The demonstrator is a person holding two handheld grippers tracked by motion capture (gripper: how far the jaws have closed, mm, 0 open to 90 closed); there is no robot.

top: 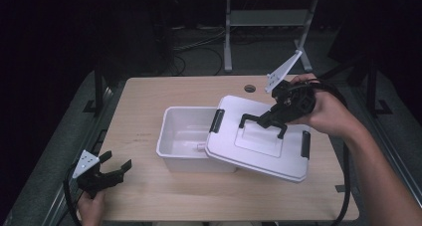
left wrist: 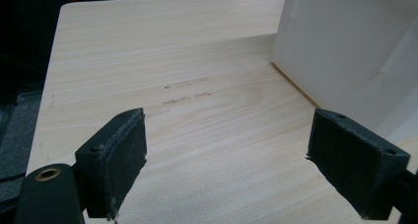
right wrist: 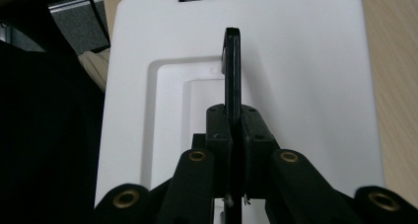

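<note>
Dark floor with loose cables and a metal stand frame (top: 228, 32) lies beyond the pale wooden table (top: 149, 94), which has a small round hole (top: 250, 88) near its far edge. At the table's middle sits a white plastic bin (top: 185, 136), open on its near-left part. Tilted across the bin's right side is the white lid (top: 259, 146), its left edge resting over the bin's rim and its right part raised clear of the tabletop, so it covers part of the opening. Black latches (top: 216, 120) sit at the lid's two ends. The right gripper (top: 271, 117) is clamped on the lid's black handle (right wrist: 232, 71); in the right gripper view the jaws press flat against both sides of that handle. The left gripper (top: 115, 167) hovers near the table's front left corner, well apart from the bin, jaws spread wide and holding nothing, with bare wood between them and the bin's wall (left wrist: 340, 41) ahead to one side.
</note>
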